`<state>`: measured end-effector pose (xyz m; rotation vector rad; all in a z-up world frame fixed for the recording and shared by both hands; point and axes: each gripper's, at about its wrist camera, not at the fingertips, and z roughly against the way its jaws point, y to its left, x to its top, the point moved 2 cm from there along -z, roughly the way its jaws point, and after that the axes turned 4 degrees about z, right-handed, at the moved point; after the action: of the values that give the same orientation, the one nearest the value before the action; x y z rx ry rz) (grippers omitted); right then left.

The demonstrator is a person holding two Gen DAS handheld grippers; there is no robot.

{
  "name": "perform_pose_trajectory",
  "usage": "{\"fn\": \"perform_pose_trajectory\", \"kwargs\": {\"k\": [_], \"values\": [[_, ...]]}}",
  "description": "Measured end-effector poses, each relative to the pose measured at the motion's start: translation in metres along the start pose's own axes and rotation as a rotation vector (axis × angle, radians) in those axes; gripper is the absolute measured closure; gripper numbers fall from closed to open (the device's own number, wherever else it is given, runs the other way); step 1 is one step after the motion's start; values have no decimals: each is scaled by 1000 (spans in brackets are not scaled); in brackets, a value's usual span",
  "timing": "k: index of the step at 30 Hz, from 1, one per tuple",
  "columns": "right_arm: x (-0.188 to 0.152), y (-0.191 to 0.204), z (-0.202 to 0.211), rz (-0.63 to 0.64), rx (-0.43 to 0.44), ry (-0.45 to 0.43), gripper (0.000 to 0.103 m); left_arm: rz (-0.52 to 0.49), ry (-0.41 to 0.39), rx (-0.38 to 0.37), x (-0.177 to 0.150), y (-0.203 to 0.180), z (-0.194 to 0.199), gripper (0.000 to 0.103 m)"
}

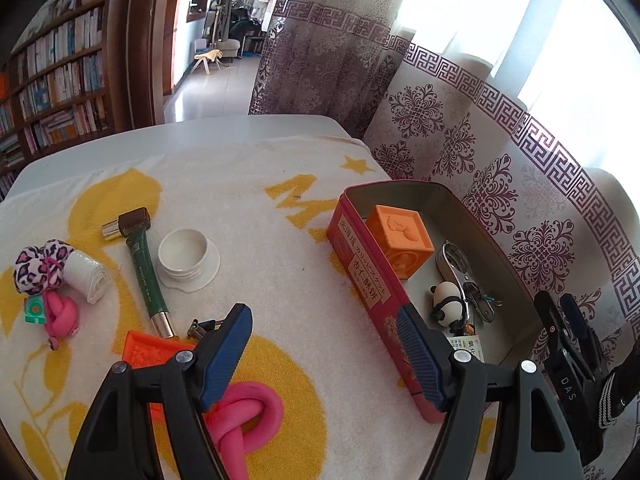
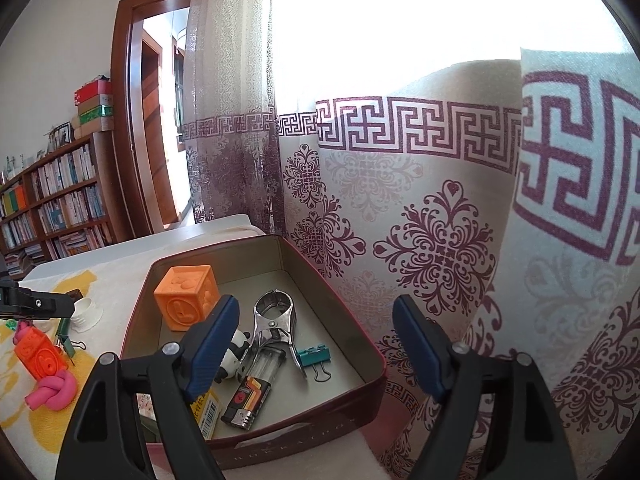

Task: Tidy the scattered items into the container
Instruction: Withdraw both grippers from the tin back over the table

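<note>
A yellow-and-white towel [image 1: 280,240] covered the table. The left wrist view alone showed a white cup [image 1: 186,254] and the empty left gripper [image 1: 324,356], jaws apart. The right wrist view alone showed a lighter [image 2: 250,394] in the tin [image 2: 360,344], below the empty, parted right gripper [image 2: 314,354].

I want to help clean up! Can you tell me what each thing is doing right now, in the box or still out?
Red tin: open, no lid.
Orange cube: in the tin.
Panda toy: in the tin.
Lighter: in the tin, lying flat.
Teal binder clip: in the tin.
Pink knot: out on the towel.
Green tube: out, lying down.
White cap: out, opening up.
Left tongs: open, empty.
Right tongs: open, empty.
</note>
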<state>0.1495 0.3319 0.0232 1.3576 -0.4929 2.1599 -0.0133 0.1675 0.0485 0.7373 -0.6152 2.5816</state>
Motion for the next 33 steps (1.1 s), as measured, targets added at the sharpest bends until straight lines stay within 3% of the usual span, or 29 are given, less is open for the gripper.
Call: {"fn": "perform_pose_trajectory", "kwargs": {"k": [5, 7, 15, 22, 28, 33], "values": [[0, -2, -1, -9, -17, 1, 19, 51, -33, 56, 0, 43, 21, 27], [0, -4, -2, -18, -23, 5, 19, 84, -49, 91, -1, 67, 29, 19], [-1, -7, -5, -32, -57, 24, 19, 284, -131, 249, -8, 168, 58, 16], [1, 5, -1, 16, -93, 48, 18, 320, -89, 269, -23, 207, 57, 16], [13, 56, 12, 81, 83, 109, 18, 317, -51, 288, -37, 226, 49, 16], [26, 126, 17, 187, 312, 155, 17, 338, -36, 287, -44, 238, 47, 16]]}}
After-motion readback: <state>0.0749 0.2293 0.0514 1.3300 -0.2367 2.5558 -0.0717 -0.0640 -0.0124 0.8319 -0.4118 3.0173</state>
